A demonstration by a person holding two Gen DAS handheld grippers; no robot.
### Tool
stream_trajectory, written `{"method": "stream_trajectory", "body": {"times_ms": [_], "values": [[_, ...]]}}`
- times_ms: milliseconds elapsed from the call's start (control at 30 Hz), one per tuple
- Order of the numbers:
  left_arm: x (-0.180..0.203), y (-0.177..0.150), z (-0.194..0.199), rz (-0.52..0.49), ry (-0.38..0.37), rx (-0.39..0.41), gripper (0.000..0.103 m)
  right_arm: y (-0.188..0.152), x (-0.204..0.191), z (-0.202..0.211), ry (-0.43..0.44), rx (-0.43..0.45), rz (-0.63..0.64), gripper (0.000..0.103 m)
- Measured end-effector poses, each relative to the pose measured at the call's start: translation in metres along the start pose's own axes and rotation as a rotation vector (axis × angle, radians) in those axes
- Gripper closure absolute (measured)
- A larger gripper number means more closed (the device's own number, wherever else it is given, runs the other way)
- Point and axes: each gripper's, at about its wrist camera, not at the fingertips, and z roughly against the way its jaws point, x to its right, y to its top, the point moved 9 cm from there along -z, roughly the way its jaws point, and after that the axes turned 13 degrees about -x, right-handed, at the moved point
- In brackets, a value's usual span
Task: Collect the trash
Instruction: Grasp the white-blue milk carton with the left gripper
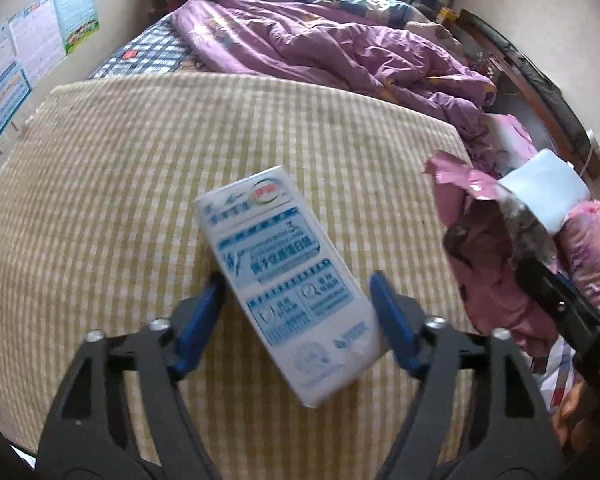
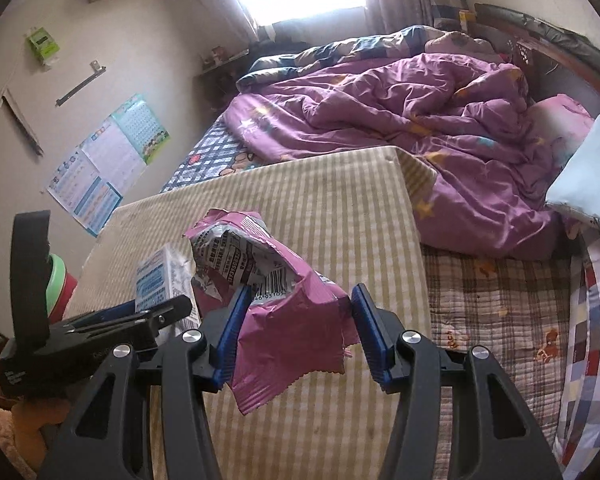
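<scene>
A white and blue milk carton point(image 1: 288, 280) lies between the fingers of my left gripper point(image 1: 298, 284), over the yellow checked table point(image 1: 140, 184). The jaws are wide, the left pad touches the carton's edge and the right pad stands just off it. The carton is blurred. A crumpled pink snack wrapper point(image 2: 284, 320) hangs between the fingers of my right gripper point(image 2: 296, 312), whose jaws stand apart around it. The wrapper also shows in the left wrist view point(image 1: 484, 256), and the carton in the right wrist view point(image 2: 160, 280).
A bed with a rumpled purple quilt point(image 2: 400, 120) lies beyond the table. A pale blue pillow point(image 2: 588, 176) and a patchwork blanket point(image 2: 500, 300) are to the right. Posters point(image 2: 104, 164) hang on the left wall. A red and green container point(image 2: 60, 284) sits at the table's left.
</scene>
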Motion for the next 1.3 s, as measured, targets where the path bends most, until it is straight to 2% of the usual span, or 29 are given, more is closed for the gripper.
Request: {"method": "stream_trajectory", "body": {"times_ms": [200, 500, 533, 567, 800, 867, 933, 1033, 1133, 1300], "values": [[-0.010, -0.012, 0.022, -0.036, 0.015, 0.046, 0.046, -0.006, -0.022, 0.000, 0.025, 0.004, 0.029, 0.052], [-0.035, -0.022, 0.078, -0.034, 0.077, 0.178, 0.049, -0.011, -0.062, -0.003, 0.077, 0.002, 0.063, 0.052], [-0.038, -0.023, 0.083, -0.030, 0.084, 0.190, 0.070, -0.011, -0.066, -0.003, 0.081, 0.002, 0.065, 0.052], [-0.041, -0.024, 0.086, -0.030, 0.094, 0.193, 0.078, -0.012, -0.070, -0.003, 0.087, 0.003, 0.066, 0.052], [-0.058, -0.030, 0.093, -0.007, 0.100, 0.190, 0.082, -0.017, -0.089, -0.004, 0.094, -0.002, 0.087, 0.052], [-0.066, -0.037, 0.088, 0.010, 0.096, 0.165, 0.077, -0.019, -0.089, -0.004, 0.091, -0.001, 0.085, 0.052], [-0.071, -0.041, 0.085, 0.039, 0.070, 0.153, 0.048, -0.020, -0.087, -0.003, 0.083, 0.005, 0.081, 0.052], [-0.073, -0.047, 0.080, 0.037, 0.059, 0.144, 0.041, -0.021, -0.081, -0.003, 0.066, 0.004, 0.061, 0.052], [-0.076, -0.049, 0.071, 0.019, 0.086, 0.120, 0.031, -0.024, -0.073, -0.003, 0.062, -0.001, 0.031, 0.052], [-0.082, -0.052, 0.043, 0.003, 0.091, 0.042, 0.028, -0.026, -0.070, -0.003, 0.056, -0.001, 0.015, 0.052]]}}
